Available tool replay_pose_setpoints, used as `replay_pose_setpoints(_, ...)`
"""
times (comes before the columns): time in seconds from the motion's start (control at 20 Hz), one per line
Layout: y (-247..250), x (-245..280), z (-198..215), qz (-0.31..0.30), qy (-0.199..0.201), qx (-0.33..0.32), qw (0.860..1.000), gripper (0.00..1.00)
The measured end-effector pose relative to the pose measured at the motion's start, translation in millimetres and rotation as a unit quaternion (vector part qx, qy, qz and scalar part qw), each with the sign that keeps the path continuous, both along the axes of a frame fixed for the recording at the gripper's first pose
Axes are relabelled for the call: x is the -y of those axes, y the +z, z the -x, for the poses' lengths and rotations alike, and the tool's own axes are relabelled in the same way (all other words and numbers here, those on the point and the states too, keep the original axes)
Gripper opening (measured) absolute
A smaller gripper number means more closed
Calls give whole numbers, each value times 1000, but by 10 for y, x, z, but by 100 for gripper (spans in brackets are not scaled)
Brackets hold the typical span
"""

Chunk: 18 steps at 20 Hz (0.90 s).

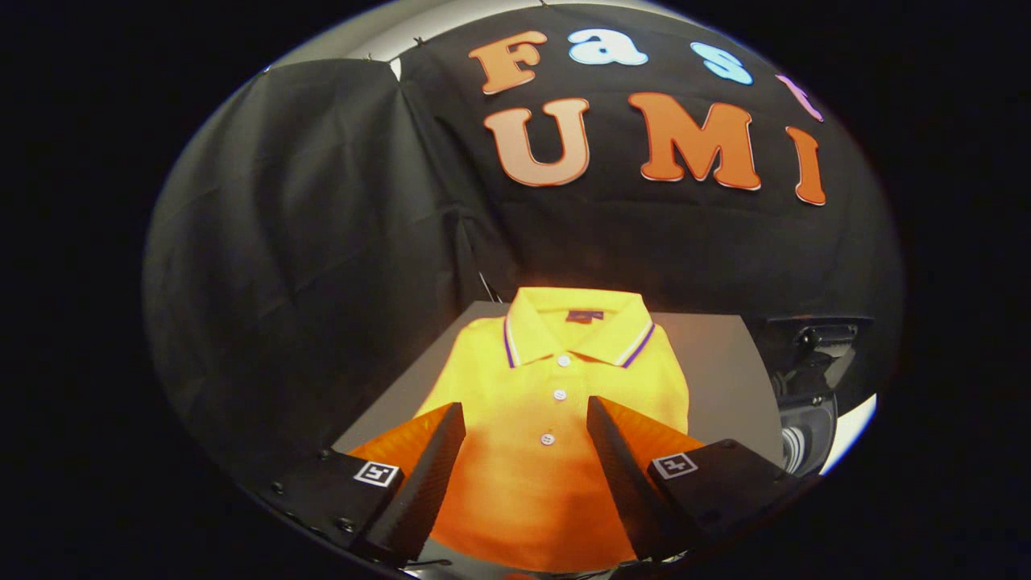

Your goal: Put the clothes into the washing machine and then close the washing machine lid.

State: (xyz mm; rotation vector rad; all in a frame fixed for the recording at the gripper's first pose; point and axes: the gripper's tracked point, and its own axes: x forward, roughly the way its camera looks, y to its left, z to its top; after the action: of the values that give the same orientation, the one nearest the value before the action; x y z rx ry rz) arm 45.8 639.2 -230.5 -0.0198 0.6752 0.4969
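My gripper (pixel 525 415) fingers are spread over the folded yellow polo shirt (pixel 556 387) at lower centre; pinching one layer risks it unfolding and dragging off the grey table (pixel 725 362).

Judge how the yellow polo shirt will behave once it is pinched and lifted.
Likely floppy: the yellow polo shirt is soft knit, lying folded flat on the grey board, so it may unfold and drape. Probably light. The open tool hovers over it.

Matt knit-cloth polo shirt (pixel 556 419) on a smooth matt board (pixel 717 362); glossy washing machine (pixel 809 403) beside.
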Motion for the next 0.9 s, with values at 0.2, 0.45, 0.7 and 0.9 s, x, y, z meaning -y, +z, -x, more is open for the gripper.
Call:
replay_pose_setpoints(0.2,-238,61,-82,24,2,12,1000,97)
replay_pose_setpoints(0.45,-271,59,-41,30,29,35,999,97)
replay_pose_setpoints(0.7,-299,21,-23,19,69,38,997,80)
replay_pose_setpoints(0.9,-292,-5,-12,-9,92,36,995,47)
